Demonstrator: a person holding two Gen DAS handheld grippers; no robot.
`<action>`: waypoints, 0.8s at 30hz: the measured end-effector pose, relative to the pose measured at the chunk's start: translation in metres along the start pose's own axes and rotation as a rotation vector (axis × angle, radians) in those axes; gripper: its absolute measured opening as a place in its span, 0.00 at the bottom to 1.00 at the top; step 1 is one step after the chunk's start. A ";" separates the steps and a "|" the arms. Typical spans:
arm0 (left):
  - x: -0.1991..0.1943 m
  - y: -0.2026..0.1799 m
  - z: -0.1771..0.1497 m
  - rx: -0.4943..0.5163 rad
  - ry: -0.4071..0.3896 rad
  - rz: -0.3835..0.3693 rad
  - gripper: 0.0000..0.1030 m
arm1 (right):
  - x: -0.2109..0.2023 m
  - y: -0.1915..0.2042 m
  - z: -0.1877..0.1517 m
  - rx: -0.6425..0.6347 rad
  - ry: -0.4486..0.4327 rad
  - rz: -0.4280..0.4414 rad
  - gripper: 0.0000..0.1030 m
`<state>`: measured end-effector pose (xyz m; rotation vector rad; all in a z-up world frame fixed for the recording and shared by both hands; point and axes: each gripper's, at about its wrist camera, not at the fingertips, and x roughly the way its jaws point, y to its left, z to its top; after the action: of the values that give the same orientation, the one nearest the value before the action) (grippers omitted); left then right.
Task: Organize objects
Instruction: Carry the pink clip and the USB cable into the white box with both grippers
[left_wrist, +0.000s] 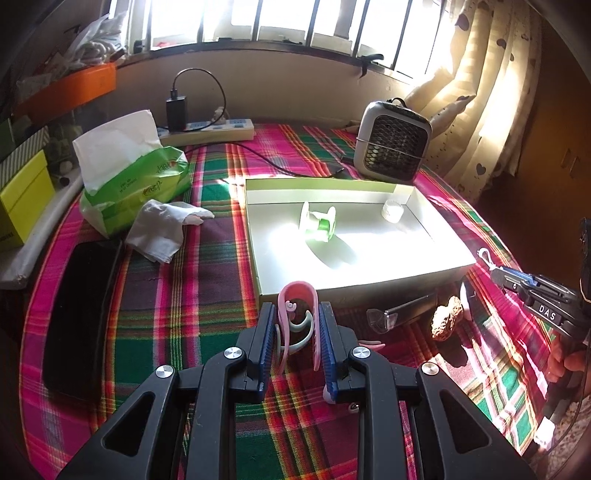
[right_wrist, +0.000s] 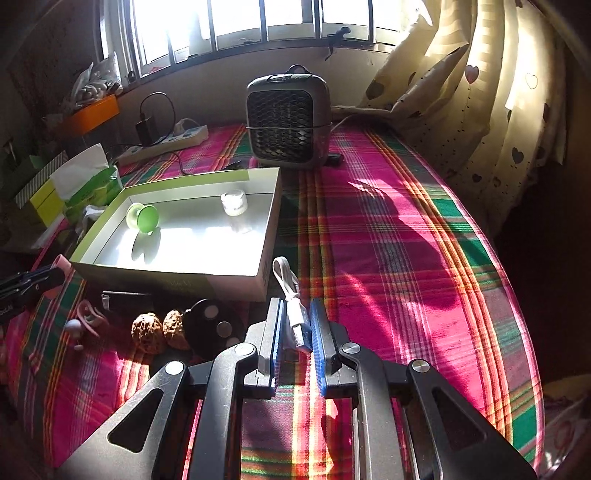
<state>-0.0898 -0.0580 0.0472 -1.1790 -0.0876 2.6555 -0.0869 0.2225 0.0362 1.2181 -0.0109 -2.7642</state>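
Your left gripper holds a pink clip pinched between its blue pads, lifted above the plaid cloth just short of the near wall of the open white box. To its left on the cloth lie a flat black case, a crumpled tissue and a green tissue pack; a power strip sits below the barred window.

Inside the box, a green spool lies on its side toward the middle and a small white jar stands in the far right corner. A small grey fan stands behind the box.

In front of the box, seen from the right wrist, a second pink clip lies on the cloth, then two walnuts side by side, the right one touching a black round disc. A clear plastic piece lies against the box's near wall.

Your right gripper is clamped on the plug end of a short white USB cable, whose loop rises beside the box's near right corner. Cream curtains with hearts hang at the far right.
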 end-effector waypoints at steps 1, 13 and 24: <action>0.001 -0.001 0.001 0.004 0.000 -0.001 0.20 | 0.000 0.001 0.001 -0.002 0.000 0.001 0.15; 0.011 -0.007 0.018 0.016 0.000 -0.012 0.20 | 0.004 0.013 0.022 -0.025 -0.013 0.043 0.15; 0.029 -0.010 0.039 0.024 0.001 -0.028 0.20 | 0.022 0.042 0.052 -0.084 -0.011 0.105 0.15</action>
<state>-0.1358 -0.0402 0.0541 -1.1628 -0.0706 2.6247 -0.1351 0.1758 0.0580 1.1468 0.0389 -2.6530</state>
